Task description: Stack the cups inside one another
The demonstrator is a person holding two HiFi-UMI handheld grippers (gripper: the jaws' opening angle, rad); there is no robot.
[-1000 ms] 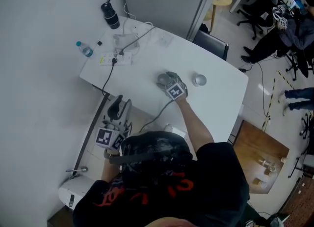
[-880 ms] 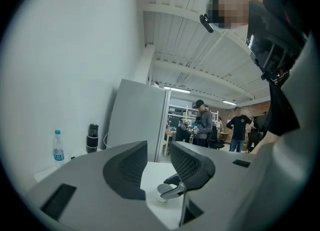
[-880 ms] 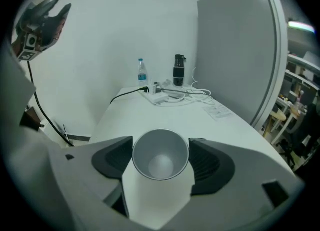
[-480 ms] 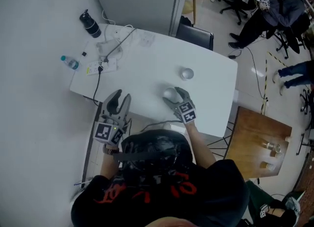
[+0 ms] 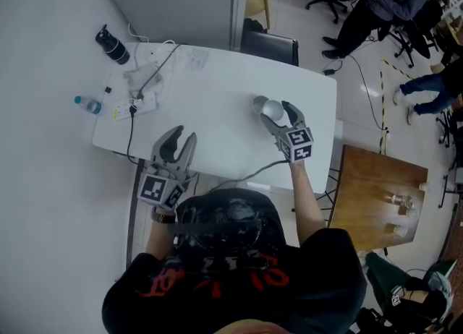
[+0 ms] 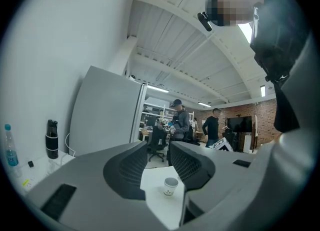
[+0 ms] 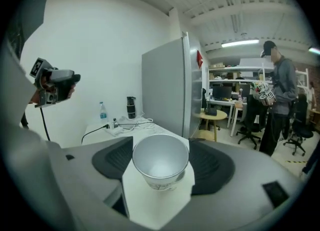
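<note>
Two cups are in play, one standing and one carried. At the left, the left gripper point(image 5: 180, 146) hangs over the near edge of the table point(image 5: 210, 108) with its jaws apart and nothing between them; through the gap its own view shows only the table cup point(image 6: 170, 186), upright, mouth up and well away from the pads.

Further right, the held cup point(image 7: 160, 161) sits mouth up between the pads of the right gripper point(image 5: 281, 119), whose jaws stand wide but closed on the cup's wall, just under the rim on both sides. It looks lifted clear of the table, close to the table cup.

Both look like thin, light, tapered cups. They should weigh almost nothing, but the wall will likely buckle under a hard squeeze, and the smooth side could slip through a loose one. The upper wall, where the rim stiffens it, seems the best place to pinch. The table cup, being so light, may slide or tip when the other is pressed in, so steadying its lower wall with the free gripper would probably help.
</note>
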